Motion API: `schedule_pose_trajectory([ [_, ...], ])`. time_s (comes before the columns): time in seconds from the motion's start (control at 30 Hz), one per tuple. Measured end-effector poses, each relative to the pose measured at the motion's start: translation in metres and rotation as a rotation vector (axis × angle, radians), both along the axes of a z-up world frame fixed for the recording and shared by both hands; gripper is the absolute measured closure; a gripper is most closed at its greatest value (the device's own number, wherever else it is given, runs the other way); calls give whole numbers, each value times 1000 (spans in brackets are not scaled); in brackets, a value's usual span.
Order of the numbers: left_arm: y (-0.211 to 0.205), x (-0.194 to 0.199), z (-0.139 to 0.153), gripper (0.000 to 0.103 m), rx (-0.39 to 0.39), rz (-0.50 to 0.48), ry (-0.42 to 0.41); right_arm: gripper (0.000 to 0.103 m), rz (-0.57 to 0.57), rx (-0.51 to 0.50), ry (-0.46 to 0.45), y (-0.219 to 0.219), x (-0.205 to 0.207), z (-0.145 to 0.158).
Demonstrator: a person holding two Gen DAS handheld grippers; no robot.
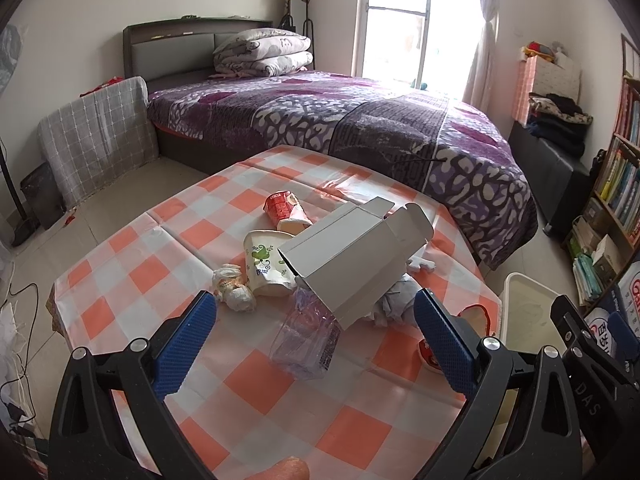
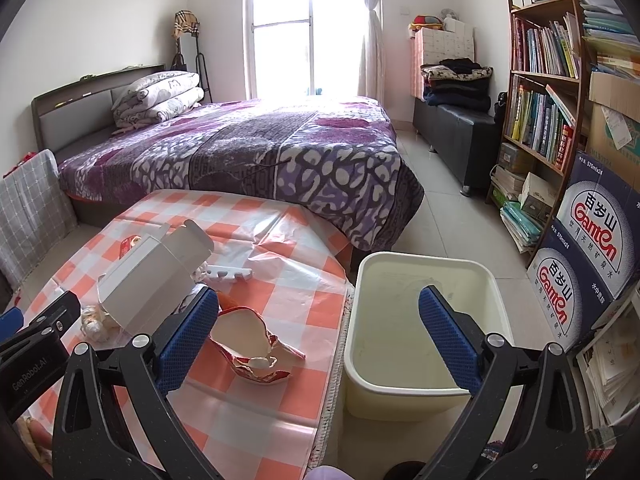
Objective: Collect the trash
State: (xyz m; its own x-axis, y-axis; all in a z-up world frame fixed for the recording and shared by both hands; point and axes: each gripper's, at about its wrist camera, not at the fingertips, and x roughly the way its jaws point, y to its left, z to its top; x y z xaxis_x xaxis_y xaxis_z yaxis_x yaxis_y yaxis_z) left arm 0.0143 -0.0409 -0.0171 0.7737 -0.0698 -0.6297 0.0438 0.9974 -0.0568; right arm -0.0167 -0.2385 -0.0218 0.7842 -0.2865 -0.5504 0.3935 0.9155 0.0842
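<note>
Trash lies piled on the checked tablecloth [image 1: 132,280]: an open white carton [image 1: 352,260], a green-patterned paper cup [image 1: 266,264], a red cup [image 1: 284,210], crumpled paper [image 1: 234,290] and a clear crushed plastic bottle [image 1: 306,340]. My left gripper [image 1: 316,340] is open above the bottle, fingers wide on either side. A torn red paper bowl [image 2: 252,340] lies near the table's right edge. My right gripper [image 2: 320,340] is open and holds nothing, spanning the table edge and the cream bin [image 2: 424,390]. The carton [image 2: 156,280] leans over the pile.
A white foam piece [image 2: 228,272] lies behind the carton. The bin stands on the floor against the table's right side. A bed [image 2: 260,152] lies beyond the table. Water cartons [image 2: 592,248] and a bookshelf [image 2: 540,92] stand at the right.
</note>
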Motion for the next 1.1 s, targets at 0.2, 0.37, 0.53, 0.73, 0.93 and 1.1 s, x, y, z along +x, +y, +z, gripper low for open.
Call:
schedule_pose_trajectory([
  [0.2, 6, 33, 20, 7, 7, -24, 36, 7, 33, 57, 90, -7, 12, 3],
  [0.37, -14, 79, 40, 7, 136, -155, 134, 7, 125, 39, 225, -3, 43, 10],
  [0.53, -39, 120, 28, 7, 257, -286, 294, 7, 281, 20, 416, -1, 77, -5],
  [0.73, -69, 151, -12, 7, 357, -374, 432, 7, 444, 107, 559, -1, 96, -44],
  [0.93, -75, 184, -51, 7, 407, -386, 532, 7, 511, 209, 630, 1, 117, -67],
  [1.1, -67, 190, -64, 7, 361, -399, 559, 29, 497, 217, 658, 6, 129, -82],
])
